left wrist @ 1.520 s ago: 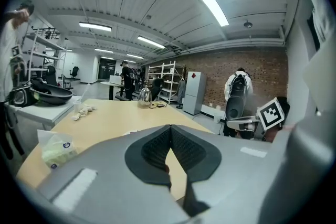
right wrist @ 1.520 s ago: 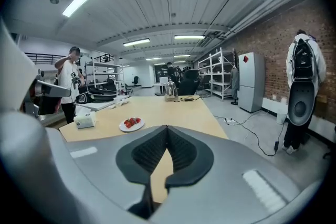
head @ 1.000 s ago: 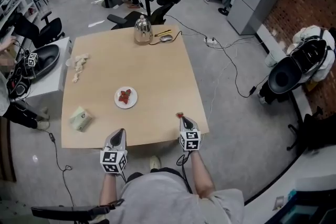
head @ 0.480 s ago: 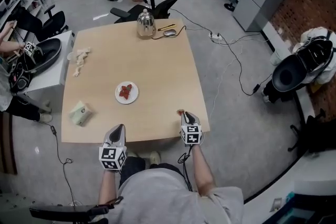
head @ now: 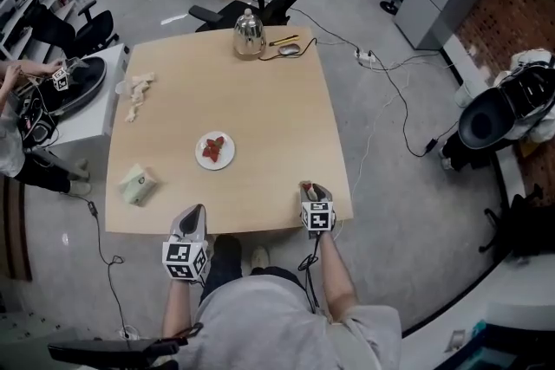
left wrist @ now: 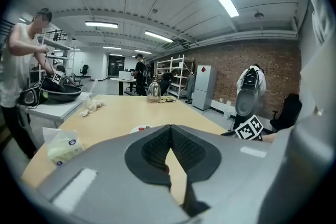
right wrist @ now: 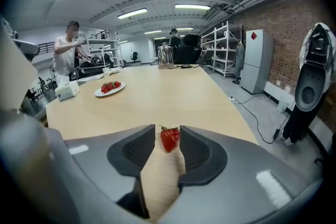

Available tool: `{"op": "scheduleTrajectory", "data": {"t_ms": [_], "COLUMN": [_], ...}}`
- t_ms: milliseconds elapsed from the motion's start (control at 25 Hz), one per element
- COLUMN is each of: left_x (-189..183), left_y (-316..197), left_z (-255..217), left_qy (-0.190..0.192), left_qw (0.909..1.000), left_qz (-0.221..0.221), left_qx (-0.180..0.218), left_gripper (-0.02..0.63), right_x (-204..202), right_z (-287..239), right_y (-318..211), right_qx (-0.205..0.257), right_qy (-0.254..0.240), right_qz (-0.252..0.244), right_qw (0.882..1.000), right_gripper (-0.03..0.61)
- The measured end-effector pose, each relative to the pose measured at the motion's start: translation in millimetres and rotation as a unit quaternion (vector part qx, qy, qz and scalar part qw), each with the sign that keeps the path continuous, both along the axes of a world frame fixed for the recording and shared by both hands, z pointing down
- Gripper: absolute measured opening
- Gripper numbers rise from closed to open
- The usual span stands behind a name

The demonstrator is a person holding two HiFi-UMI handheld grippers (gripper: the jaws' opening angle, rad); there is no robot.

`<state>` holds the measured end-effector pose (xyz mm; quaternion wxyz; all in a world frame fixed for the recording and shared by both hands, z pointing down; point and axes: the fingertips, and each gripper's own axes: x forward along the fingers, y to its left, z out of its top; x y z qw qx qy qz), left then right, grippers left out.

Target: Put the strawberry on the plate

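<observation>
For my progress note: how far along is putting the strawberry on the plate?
Done: the round white plate already holds some red strawberries. In hand: the right hand-held gripper has just been opening its jaws, with one more red strawberry between them on the light wooden table, not yet gripped; the left hand-held gripper is shut and empty. Left: grip it, carry it to the plate, release.

The strawberry is bright red with a small green leafy top. The table is pale, light-toned wood. The plate is plain white — the berries on it are red. The kettle is shiny silver. The floor is grey, and the wall is reddish-brown brick.
</observation>
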<state>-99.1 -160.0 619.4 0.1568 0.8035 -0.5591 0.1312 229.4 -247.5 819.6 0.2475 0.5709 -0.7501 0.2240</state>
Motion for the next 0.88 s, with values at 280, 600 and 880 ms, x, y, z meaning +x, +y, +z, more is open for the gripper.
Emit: {"op": "scheduleTrajectory", "data": {"t_ms": [280, 600, 880], "left_x": [-16, -24, -19], "left_y": [-9, -15, -20], "left_z": [1, 2, 2], "left_qy": [-0.005, -0.003, -0.003], "left_qw": [0.9999, 0.9998, 0.9999], "left_qz": [-0.012, -0.019, -0.014], "left_qx": [-0.003, -0.004, -0.001], "left_gripper": [0.020, 0.020, 0.020], "right_x": [-1, -5, -4], "right_z": [23, 26, 28], "right_y": [-12, -17, -18], "right_qx": [-0.014, -0.022, -0.022], "right_qy": [0.031, 0.033, 0.033], "right_qz": [0.008, 0.011, 0.007], "right_qw": [0.999, 0.999, 0.999], "right_gripper": [0.169, 0.156, 0.149]}}
